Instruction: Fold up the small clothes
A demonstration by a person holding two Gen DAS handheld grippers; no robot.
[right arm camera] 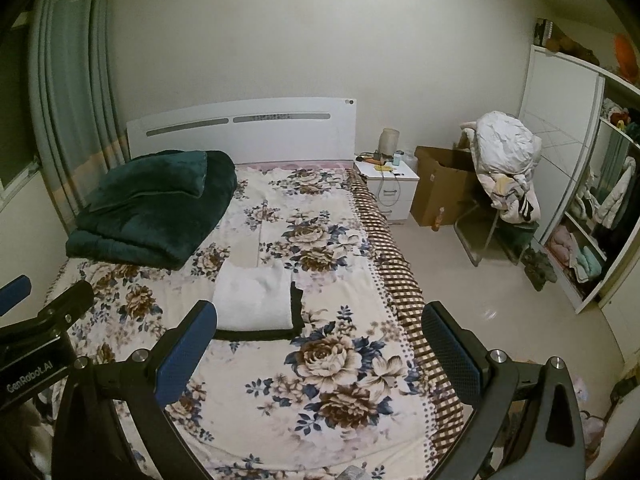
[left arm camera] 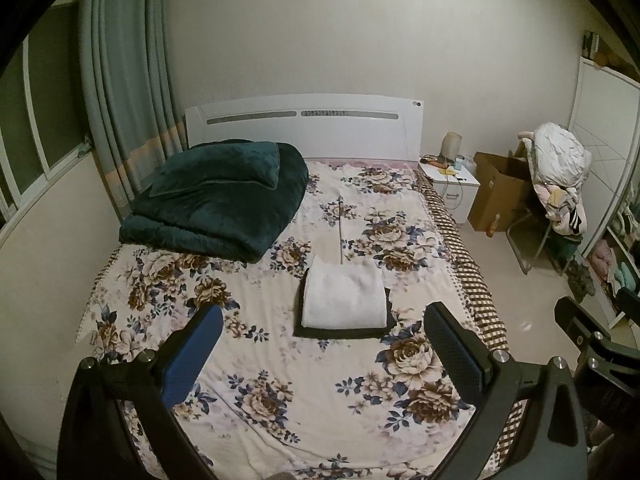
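Both tongs, left gripper (left arm camera: 322, 344) and right gripper (right arm camera: 320, 344), hang spread and empty above the bed (left arm camera: 280, 380), likely because the white garment (left arm camera: 343, 298) already lies folded on the dark garment (left arm camera: 340, 333).

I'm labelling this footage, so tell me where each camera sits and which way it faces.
Left wrist: rides the left tongs, above the bed's foot end, facing the headboard; own open fingers frame the folded white garment, and the right tongs' edge shows at far right.
Right wrist: rides the right tongs, further right, same heading; own open fingers show, the left tongs at far left, and more of the wardrobe.
Shared: floral bed, white garment on a dark one, green quilt, nightstand.
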